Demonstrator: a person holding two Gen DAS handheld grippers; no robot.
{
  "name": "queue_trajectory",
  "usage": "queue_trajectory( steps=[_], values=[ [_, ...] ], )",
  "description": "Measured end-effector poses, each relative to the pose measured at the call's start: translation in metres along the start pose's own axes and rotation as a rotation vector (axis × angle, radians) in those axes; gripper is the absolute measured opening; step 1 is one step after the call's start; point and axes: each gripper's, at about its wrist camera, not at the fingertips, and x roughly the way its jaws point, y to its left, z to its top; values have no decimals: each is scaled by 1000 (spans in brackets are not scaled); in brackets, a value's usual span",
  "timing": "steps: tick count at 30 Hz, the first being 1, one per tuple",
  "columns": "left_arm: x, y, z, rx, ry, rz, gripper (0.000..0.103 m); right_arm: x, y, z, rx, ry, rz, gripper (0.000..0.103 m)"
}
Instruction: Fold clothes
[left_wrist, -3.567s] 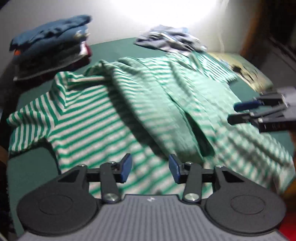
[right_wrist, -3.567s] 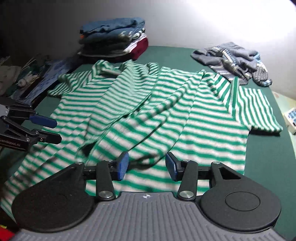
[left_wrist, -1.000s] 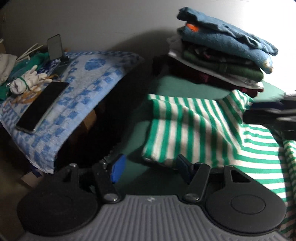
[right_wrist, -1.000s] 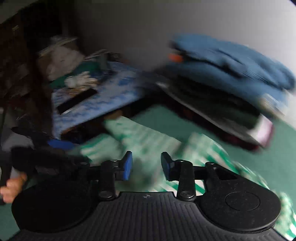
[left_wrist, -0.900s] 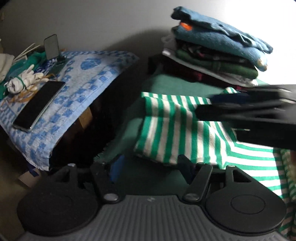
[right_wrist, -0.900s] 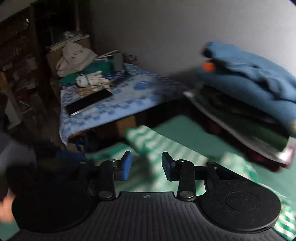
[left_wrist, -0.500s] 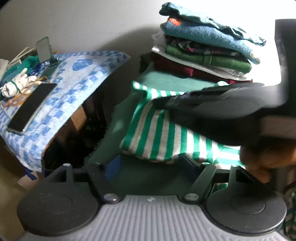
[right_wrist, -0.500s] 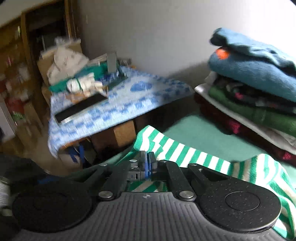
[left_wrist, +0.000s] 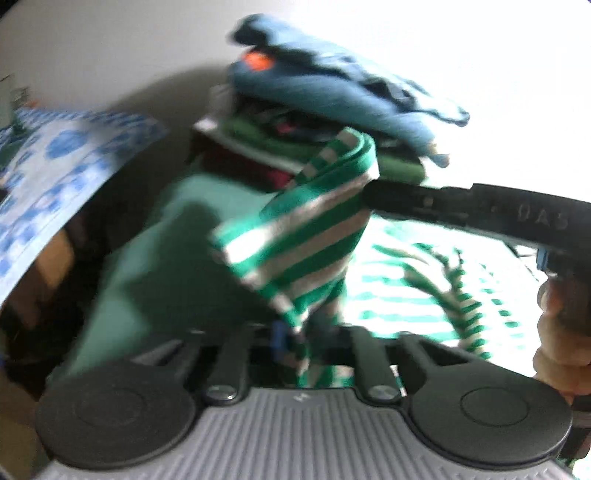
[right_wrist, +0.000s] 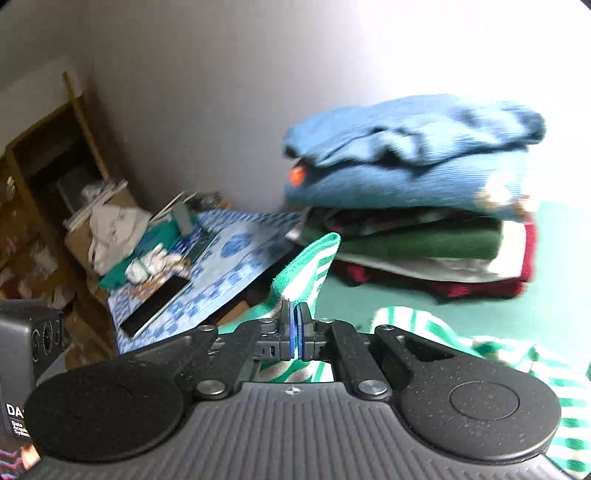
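The left tongs (left_wrist: 299, 338) were closed on an edge of the green-and-white striped shirt (left_wrist: 295, 236), the fabric rising from between the pads toward 12 o'clock. The right tongs (right_wrist: 295, 328) were likewise pinched shut on the same shirt (right_wrist: 306, 266), a striped corner standing up just above the pads. In the left wrist view the right tongs entered from 3 o'clock, gripping the sleeve's upper edge, with a hand (left_wrist: 561, 332) at the frame's right margin. The remainder of the shirt lay on the green counter (right_wrist: 517, 302). A stack of folded clothes (right_wrist: 417, 195) sat beyond at 1 o'clock. A blue patterned cloth (right_wrist: 236, 258) lay at 10 o'clock.
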Motion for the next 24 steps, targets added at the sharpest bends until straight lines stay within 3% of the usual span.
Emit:
queue_trajectory(
  steps=[9, 16, 18, 19, 20, 21, 24],
  values=[
    [-14, -88, -6, 223, -54, -52, 3, -78, -49, -10, 133, -100, -94, 2],
    [0, -146, -36, 447, 1, -50, 3, -118, -71, -38, 104, -51, -195, 2],
    [8, -157, -47, 508, 18, -26, 3, -119, -80, -46, 152, -20, -216, 9],
    [12, -162, -53, 539, 24, -11, 3, -120, -86, -48, 189, -3, -224, 17],
    [15, -167, -58, 567, 30, 3, 3, -120, -92, -51, 228, 10, -229, 34],
    [16, -170, -62, 585, 29, 12, 3, -122, -97, -51, 283, -5, -224, 41],
    [16, -176, -70, 623, 25, 25, 3, -126, -113, -51, 447, -48, -209, 43]
  ],
)
